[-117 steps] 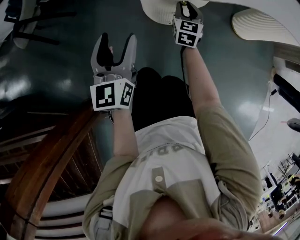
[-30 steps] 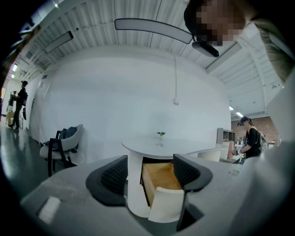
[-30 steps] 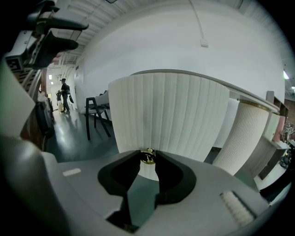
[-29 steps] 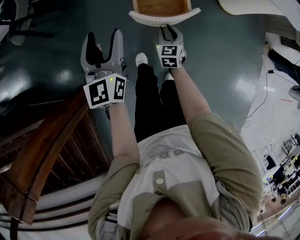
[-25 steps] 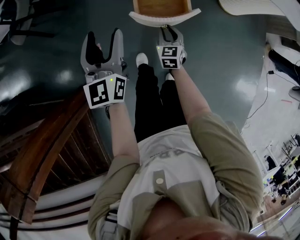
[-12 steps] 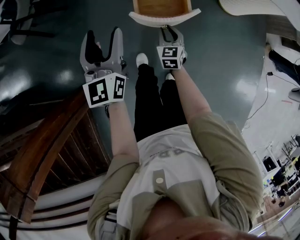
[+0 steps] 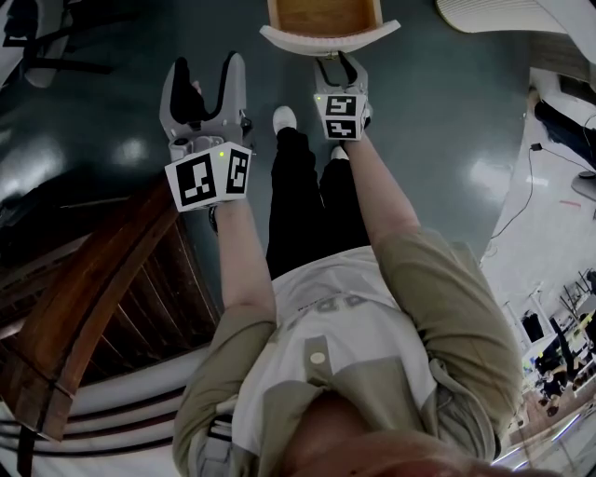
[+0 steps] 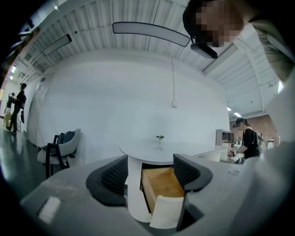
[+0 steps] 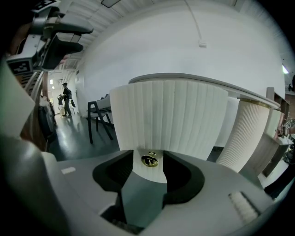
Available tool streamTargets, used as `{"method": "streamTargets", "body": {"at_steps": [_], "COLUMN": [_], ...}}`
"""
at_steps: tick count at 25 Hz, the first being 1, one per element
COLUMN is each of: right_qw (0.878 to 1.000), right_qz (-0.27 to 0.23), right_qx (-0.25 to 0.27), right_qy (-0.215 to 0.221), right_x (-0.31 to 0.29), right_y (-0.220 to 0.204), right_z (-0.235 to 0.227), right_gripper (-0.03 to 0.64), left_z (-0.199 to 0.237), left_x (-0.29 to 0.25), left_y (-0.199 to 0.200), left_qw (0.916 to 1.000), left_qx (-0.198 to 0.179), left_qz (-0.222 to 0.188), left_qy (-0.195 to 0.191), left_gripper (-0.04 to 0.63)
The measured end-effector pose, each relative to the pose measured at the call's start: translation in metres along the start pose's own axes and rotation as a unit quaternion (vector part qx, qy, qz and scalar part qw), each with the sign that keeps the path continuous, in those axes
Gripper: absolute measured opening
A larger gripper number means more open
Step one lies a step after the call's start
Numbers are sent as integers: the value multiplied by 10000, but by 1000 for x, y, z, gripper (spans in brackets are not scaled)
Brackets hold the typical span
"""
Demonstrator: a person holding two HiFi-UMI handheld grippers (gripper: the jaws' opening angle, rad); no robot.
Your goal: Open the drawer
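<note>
Two right gripper [image 9: 148, 160] fingers [image 9: 115, 174], just opened, flank the drawer knob [image 9: 149, 161] untouched.

Open-plan office hall: white round table [image 8: 159, 151], chair [image 8: 59, 151], polished floor [image 7: 102, 140], people [image 8: 247, 139].

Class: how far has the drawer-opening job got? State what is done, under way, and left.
Done: the drawer stands pulled out, wooden inside showing. In hand: the right gripper has just been opening its jaws, the brass knob between them unpressed. Left: probably only drawing that gripper away.
</note>
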State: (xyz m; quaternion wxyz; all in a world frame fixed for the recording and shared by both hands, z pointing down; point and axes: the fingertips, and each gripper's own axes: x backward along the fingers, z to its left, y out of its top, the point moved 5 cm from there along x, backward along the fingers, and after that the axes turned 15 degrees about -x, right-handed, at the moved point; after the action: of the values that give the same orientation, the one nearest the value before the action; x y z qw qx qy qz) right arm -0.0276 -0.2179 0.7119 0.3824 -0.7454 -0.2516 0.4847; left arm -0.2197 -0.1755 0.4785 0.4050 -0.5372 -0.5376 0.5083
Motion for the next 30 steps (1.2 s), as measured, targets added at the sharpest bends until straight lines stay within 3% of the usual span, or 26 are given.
{"method": "streamTargets", "body": {"at_steps": [7, 15, 24, 30], "right_qw": [10000, 9994, 9974, 9956], "right_qz": [1, 17, -385, -784], "right_qx": [23, 128, -76, -113], "right_qy": [-88, -310, -612, -510], "right_x": [17, 59, 128, 168], "right_y": [20, 69, 179, 261], "right_z": [-3, -19, -33, -32], "right_gripper": [228, 233, 233, 233], "left_z": [4, 5, 12, 20], "left_x": [0, -11, -7, -4], "left_y": [20, 80, 157, 200], "left_qw": [10000, 9996, 9995, 9993], "left_qx": [22, 46, 68, 47], "left_qz": [-18, -262, -293, -363], "left_qy": [22, 63, 12, -9], "left_gripper": [319, 318, 318, 319]}}
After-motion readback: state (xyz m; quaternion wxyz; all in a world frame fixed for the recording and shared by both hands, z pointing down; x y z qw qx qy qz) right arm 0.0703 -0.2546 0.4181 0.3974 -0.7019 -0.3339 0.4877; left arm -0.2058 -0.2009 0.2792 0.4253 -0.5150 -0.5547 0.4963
